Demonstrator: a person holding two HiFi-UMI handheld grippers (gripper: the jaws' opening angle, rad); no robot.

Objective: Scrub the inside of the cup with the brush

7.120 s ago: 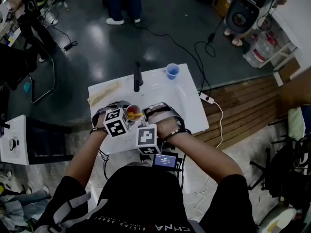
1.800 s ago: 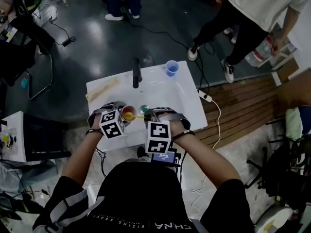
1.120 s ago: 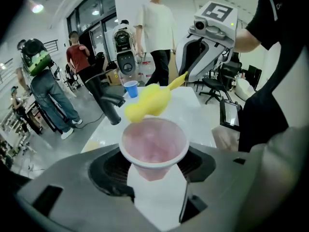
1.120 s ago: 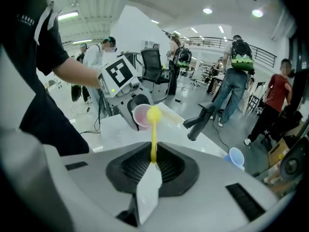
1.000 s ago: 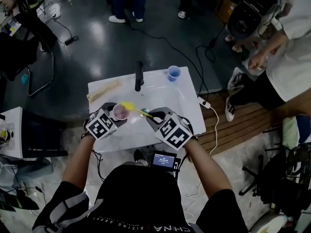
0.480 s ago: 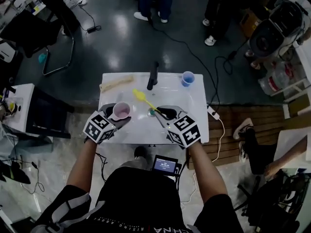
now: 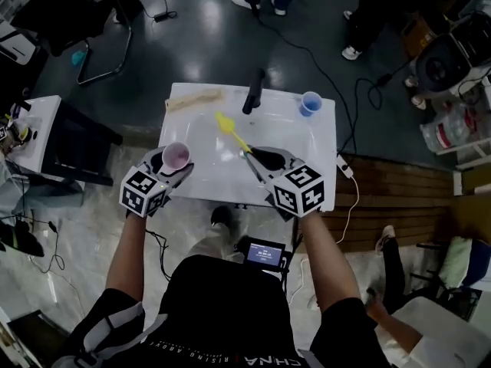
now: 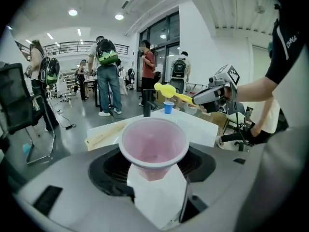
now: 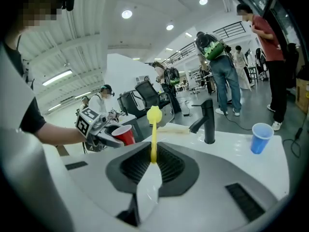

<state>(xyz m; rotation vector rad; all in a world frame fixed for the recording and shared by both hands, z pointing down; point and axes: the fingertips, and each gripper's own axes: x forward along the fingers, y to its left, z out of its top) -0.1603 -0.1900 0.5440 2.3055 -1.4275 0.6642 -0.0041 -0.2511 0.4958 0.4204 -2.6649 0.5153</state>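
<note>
My left gripper [image 7: 169, 169] is shut on a red plastic cup [image 7: 175, 156], which it holds upright at the white table's front left. The cup [image 8: 153, 144] opens toward the left gripper view's camera and its inside looks empty. My right gripper [image 7: 255, 159] is shut on the thin handle of a yellow brush [image 7: 228, 129]. The brush head points away over the table, well clear of the cup. In the right gripper view the brush [image 9: 154, 129] stands up from the jaws and the cup [image 9: 124, 135] sits off to the left.
The white sink table [image 7: 299, 152] carries a black faucet [image 7: 253, 92] at the back, a blue cup [image 7: 310, 103] at the back right and a pale wooden strip [image 7: 194, 97] at the back left. Cables cross the dark floor; people stand beyond the table.
The brush has come out of the cup and swung away to the right. The two grippers have moved apart, the cup going left. The head camera has shifted too.
</note>
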